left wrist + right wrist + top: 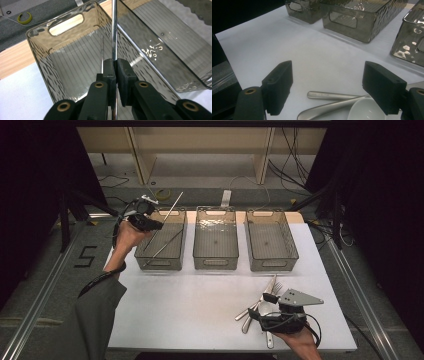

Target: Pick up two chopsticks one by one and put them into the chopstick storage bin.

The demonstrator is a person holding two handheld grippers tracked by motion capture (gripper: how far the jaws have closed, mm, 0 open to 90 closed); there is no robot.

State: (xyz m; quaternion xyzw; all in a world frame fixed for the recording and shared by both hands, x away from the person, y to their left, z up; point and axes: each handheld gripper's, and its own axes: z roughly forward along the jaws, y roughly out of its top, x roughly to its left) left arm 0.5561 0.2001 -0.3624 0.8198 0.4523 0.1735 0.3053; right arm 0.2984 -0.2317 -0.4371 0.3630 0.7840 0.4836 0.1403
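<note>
Left gripper [115,65] is clamped on a metal chopstick [114,30] over the left bin [150,251], sorting it in; right gripper [334,85] waits wide open above the cutlery pile [259,306].

Dim room, grey floor [45,270], wooden shelving [200,150]

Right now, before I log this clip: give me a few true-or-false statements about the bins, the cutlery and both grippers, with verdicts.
1. The left gripper is shut on a thin metal rod. True.
2. That rod is held over the middle bin. False: it is over the left bin.
3. Another thin rod already lies inside the left bin. True.
4. The right gripper clamps a spoon. False: its jaws stand open above the cutlery pile.
5. Three bins stand in a row on the white table. True.
</note>
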